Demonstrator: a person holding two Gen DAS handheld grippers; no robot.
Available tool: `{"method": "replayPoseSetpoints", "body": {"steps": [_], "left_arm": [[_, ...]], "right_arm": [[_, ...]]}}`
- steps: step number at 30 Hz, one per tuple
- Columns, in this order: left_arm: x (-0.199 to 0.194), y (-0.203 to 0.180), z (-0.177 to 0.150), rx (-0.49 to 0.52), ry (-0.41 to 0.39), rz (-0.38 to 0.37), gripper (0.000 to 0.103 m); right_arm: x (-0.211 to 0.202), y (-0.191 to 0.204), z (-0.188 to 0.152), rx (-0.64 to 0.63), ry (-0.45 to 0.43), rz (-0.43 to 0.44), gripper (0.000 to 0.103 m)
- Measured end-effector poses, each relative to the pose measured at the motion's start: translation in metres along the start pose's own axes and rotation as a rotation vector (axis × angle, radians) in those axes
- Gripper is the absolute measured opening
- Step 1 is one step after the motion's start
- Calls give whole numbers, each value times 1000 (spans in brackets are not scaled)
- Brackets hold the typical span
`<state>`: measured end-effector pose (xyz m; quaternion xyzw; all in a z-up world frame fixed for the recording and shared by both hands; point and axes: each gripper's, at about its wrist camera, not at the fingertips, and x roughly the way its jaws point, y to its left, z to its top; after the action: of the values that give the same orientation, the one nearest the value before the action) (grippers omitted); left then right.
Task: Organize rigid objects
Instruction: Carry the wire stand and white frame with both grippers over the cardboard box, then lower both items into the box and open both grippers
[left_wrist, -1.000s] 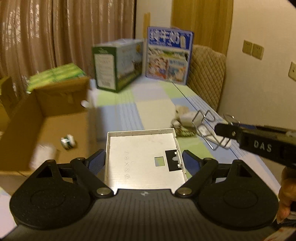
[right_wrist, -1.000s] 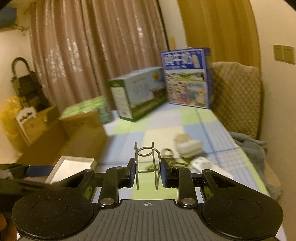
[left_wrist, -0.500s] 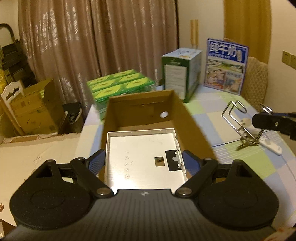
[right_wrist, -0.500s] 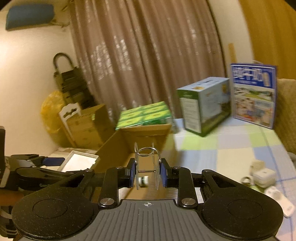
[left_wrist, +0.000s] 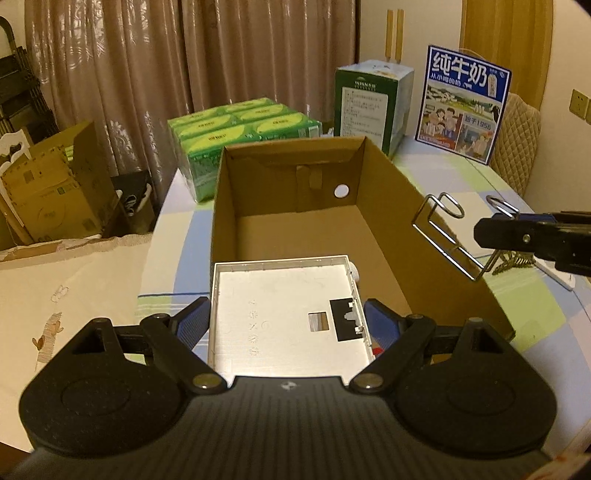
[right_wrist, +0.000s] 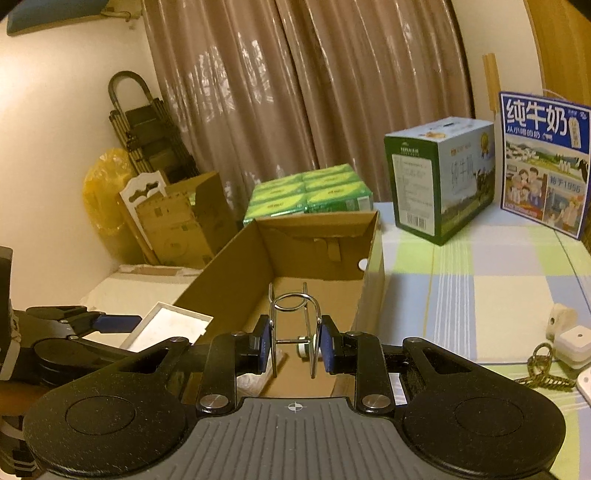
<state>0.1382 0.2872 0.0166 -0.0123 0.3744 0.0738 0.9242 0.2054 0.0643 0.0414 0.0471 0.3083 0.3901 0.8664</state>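
Note:
My left gripper (left_wrist: 286, 323) is shut on a flat white plastic panel (left_wrist: 284, 310) and holds it over the near end of an open brown cardboard box (left_wrist: 402, 199). The panel also shows in the right wrist view (right_wrist: 166, 328). My right gripper (right_wrist: 293, 343) is shut on a bent wire rack (right_wrist: 293, 314) and holds it over the box's (right_wrist: 236, 266) near right part. In the left wrist view the wire rack (left_wrist: 443, 229) hangs over the box's right wall. A small white roller (right_wrist: 303, 347) lies inside the box.
Behind the box stand a green pack of tissues (left_wrist: 240, 133), a green milk carton (left_wrist: 369, 99) and a blue milk box (left_wrist: 465, 103). On the chequered tablecloth at the right lie a white charger (right_wrist: 572, 341), a brass chain (right_wrist: 543, 369) and a small cream object (right_wrist: 559, 319).
Both grippers swung left from the table's right side to above the cardboard box, each carrying its object. The box now sits straight ahead in both views.

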Motion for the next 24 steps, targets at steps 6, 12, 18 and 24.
{"method": "replayPoseSetpoints", "body": {"steps": [6, 12, 18, 24], "left_arm": [[7, -3, -3, 21, 4, 8, 87], [5, -4, 0, 17, -9, 9, 87], [-3, 1, 2, -1, -25, 19, 87], [-9, 3, 3, -2, -37, 26, 87]], "right_arm": [[10, 1, -7, 0, 16, 1, 24], [12, 2, -10, 3, 22, 2, 24], [10, 1, -8, 8, 16, -1, 24], [10, 4, -10, 7, 19, 4, 24]]}}
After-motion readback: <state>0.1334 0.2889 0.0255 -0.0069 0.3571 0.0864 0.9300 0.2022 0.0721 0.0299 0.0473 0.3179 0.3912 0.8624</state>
